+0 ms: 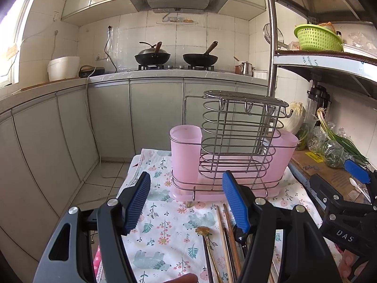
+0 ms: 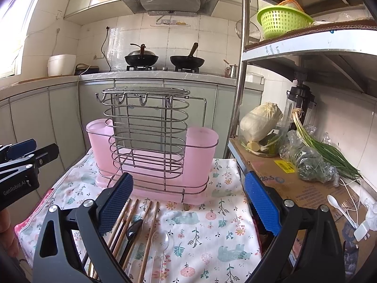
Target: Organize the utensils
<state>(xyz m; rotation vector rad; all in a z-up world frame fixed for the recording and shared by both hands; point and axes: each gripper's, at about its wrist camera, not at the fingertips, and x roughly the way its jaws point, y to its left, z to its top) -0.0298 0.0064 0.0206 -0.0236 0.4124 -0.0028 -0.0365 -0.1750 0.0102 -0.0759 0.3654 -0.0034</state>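
"das" in white capitals on the black body of the right gripper [image 1: 362, 179], seen at the right edge of the left wrist view. "genrobot.ai" in white on the black body of the left gripper [image 2: 23, 151], at the left edge of the right wrist view. cardboard sheet [image 2: 289, 184] on the lower shelf carries a yellow label – print too small to read – and blue print, partly legible, roughly "20", rest unclear. shelf edge strip [image 2: 278, 49] bears mirrored or upside-down blue lettering, not readable.
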